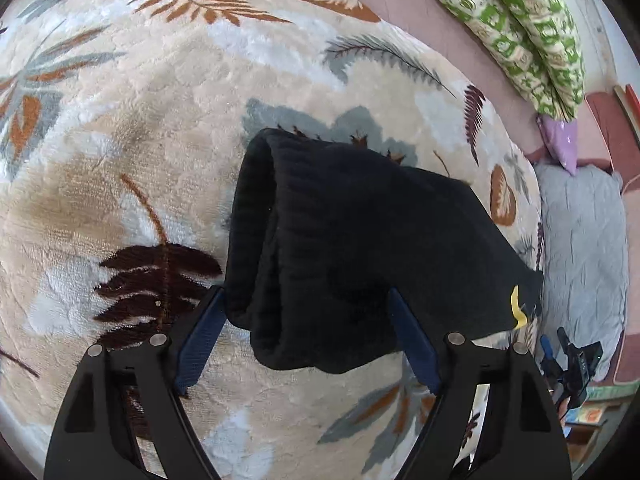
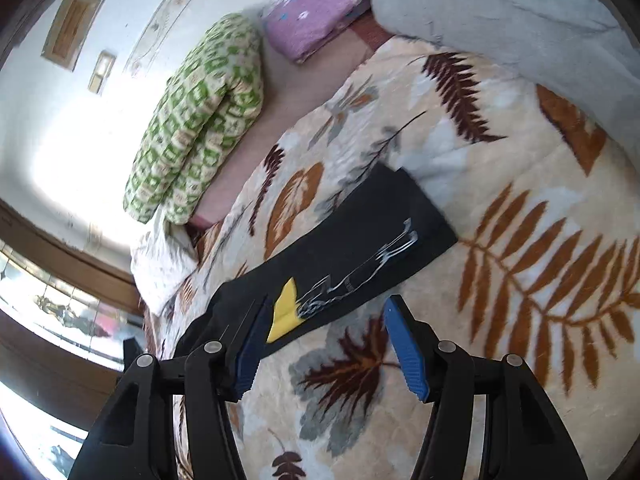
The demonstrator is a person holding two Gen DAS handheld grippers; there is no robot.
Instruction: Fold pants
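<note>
A: Nearest in the left view, the left gripper [image 1: 308, 336]: jaws apart, with the folded, rounded end of the pants [image 1: 360, 248] lying between them. Are they clamped?

B: No. Both blue fingers [image 1: 202, 344] stand clear at the sides of the cloth; whether they touch it cannot be told. The pants are doubled into a thick black bundle on the blanket [image 1: 120, 160].

A: And the right gripper [image 2: 326, 344]?

B: Jaws apart as well. Its left finger [image 2: 250, 354] sits at the pants' [image 2: 360, 240] near edge, beside the yellow patch [image 2: 285, 312] and silver print [image 2: 360, 268]; the right finger hangs over bare blanket [image 2: 520, 280].

A: So the pants lie where?

B: Flat along the bed, running away from the right gripper, the far end squared off.

A: How is the step done well, judging by this?

B: Probably one more fold remains. Close each gripper on all layers at a corner, not just the top one, lift both ends level, and lay edge on edge so the thick ribbed cloth does not slump or skew. The plush blanket may drag the lower layer, so lift rather than slide.

A: Beyond?

B: A green patterned quilt [image 2: 200, 120], a purple cushion [image 2: 316, 8], and a grey sheet [image 1: 584, 248] at the bed's edge.
</note>
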